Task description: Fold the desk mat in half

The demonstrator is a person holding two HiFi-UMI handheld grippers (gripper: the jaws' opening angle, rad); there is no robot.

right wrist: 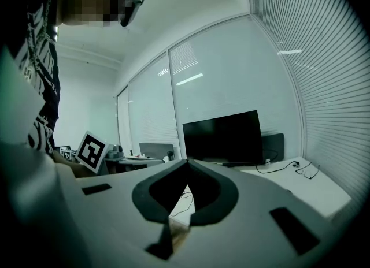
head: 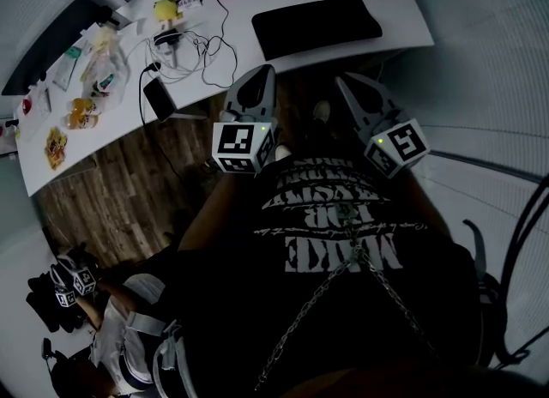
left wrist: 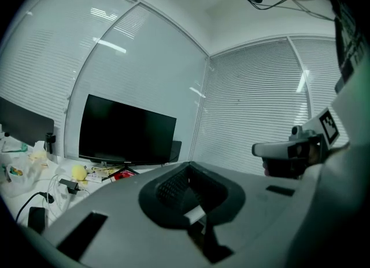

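- Head view: the desk mat (head: 317,27), black and oblong, lies flat and unfolded on the white desk (head: 403,19), close to the front edge and towards the right end
- The left gripper (head: 264,75) and the right gripper (head: 346,81) are held side by side in front of the person's black printed T-shirt (head: 334,233), both aimed at the desk with their tips near its front edge; neither touches the mat
- Left gripper view: the jaws are clenched together with nothing between them, and beyond them stand a dark monitor (left wrist: 124,131) and window blinds (left wrist: 254,111)
- Right gripper view: these jaws too are pressed tip to tip and hold nothing
- On the desk to the left of the mat lie a tangle of cables (head: 206,45), a dark phone (head: 159,99), a yellow toy (head: 165,10) and several packets (head: 90,87)
- A wooden floor (head: 129,190) shows in front of the desk, and a second person (head: 120,336) is in the lower left corner
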